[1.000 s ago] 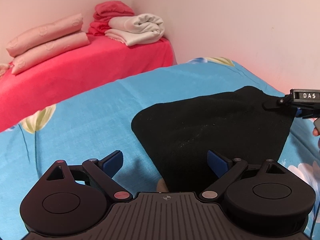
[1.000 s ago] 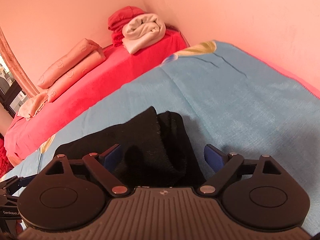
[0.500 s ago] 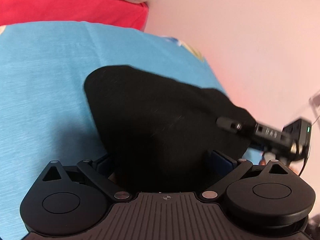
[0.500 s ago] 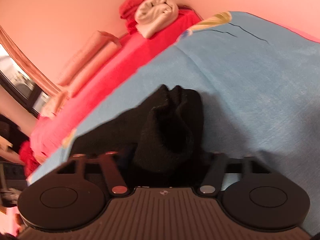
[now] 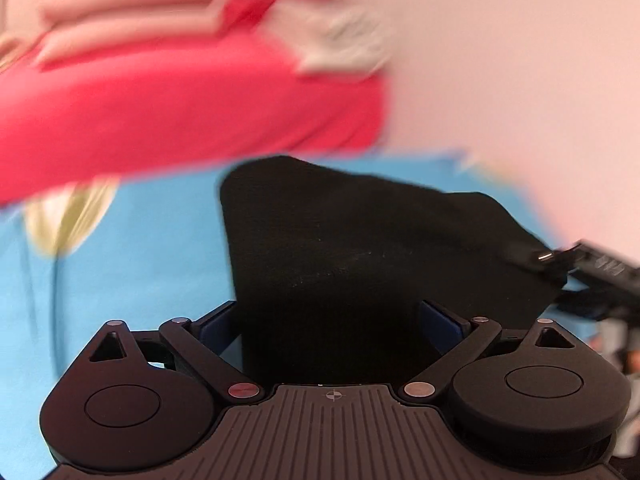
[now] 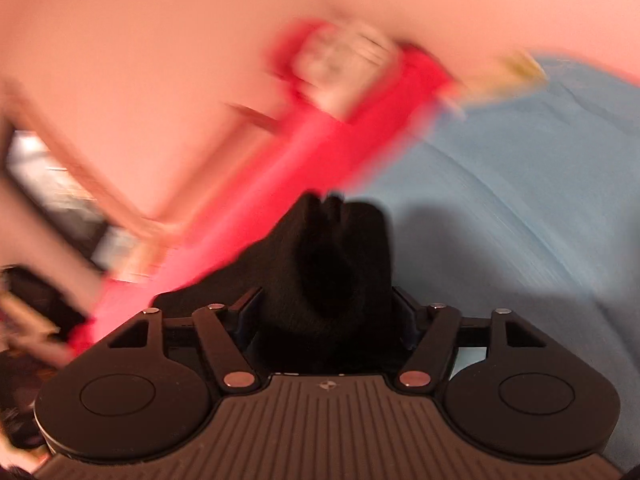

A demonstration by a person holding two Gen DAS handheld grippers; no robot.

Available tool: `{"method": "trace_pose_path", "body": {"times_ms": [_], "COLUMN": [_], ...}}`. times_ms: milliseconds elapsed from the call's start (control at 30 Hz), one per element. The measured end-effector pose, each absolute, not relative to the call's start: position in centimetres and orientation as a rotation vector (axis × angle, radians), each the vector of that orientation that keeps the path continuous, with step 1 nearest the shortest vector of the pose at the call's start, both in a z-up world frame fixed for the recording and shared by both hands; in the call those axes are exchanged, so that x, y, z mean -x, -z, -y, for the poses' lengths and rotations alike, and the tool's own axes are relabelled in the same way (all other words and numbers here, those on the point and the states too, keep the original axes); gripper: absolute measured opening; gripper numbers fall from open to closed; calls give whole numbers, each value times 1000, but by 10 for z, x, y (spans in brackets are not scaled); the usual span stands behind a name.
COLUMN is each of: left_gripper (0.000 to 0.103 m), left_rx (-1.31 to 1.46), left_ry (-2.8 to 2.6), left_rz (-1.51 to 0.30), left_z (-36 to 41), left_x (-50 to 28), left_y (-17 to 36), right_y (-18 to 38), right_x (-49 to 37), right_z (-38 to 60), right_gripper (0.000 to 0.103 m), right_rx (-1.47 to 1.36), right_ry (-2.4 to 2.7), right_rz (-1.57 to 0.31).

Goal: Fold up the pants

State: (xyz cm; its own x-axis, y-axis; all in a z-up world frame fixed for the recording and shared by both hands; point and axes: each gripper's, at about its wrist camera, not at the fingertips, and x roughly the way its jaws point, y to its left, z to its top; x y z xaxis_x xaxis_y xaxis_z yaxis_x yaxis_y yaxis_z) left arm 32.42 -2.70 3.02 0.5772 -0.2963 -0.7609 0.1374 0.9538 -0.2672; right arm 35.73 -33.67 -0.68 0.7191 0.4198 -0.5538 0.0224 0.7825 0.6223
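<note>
We've got the black pants [image 5: 360,264] clamped in both: left gripper [image 5: 328,320] & right gripper [image 6: 326,308] each narrow on bunched cloth, above blue sheet [image 5: 120,264]; bg blurred

Black pants [image 5: 360,248], soft knit fabric, lifted off my blue bedspread [image 5: 120,264] and stretched between my two grippers; at my right one the cloth [image 6: 336,272] bunches into thick folds.

Blue sheet [image 5: 120,272] under me, yellow flower print [image 5: 68,216] on it. Behind it a red cover [image 5: 180,120] with pink pillows [image 5: 128,28] and a white towel [image 5: 340,44], all blurred. Pink wall [image 5: 520,60] beyond.
</note>
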Motion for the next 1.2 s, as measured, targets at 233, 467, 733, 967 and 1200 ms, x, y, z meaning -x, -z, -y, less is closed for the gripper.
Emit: {"method": "trace_pose_path", "body": {"times_ms": [233, 467, 733, 967, 1200], "left_gripper": [103, 103, 103, 103, 103], "left_rx": [324, 227, 84, -39, -50], "left_ry": [250, 49, 14, -17, -32], "left_rz": [-876, -790, -833, -860, -875], "left_z": [-20, -44, -4, 25, 33], "left_x": [-287, -238, -220, -215, -215], "left_y": [-22, -50, -45, -30, -22], "right_y": [24, -11, -16, -6, -1], "right_x": [-332, -290, -254, -245, -235], "right_z": [390, 362, 270, 235, 233], "right_gripper": [83, 88, 98, 99, 99], "right_rx": [-868, -601, -249, -67, -79], "right_ry": [-158, -11, -154, -191, -208], "right_rz": [-693, -665, -746, -744, -718]}}
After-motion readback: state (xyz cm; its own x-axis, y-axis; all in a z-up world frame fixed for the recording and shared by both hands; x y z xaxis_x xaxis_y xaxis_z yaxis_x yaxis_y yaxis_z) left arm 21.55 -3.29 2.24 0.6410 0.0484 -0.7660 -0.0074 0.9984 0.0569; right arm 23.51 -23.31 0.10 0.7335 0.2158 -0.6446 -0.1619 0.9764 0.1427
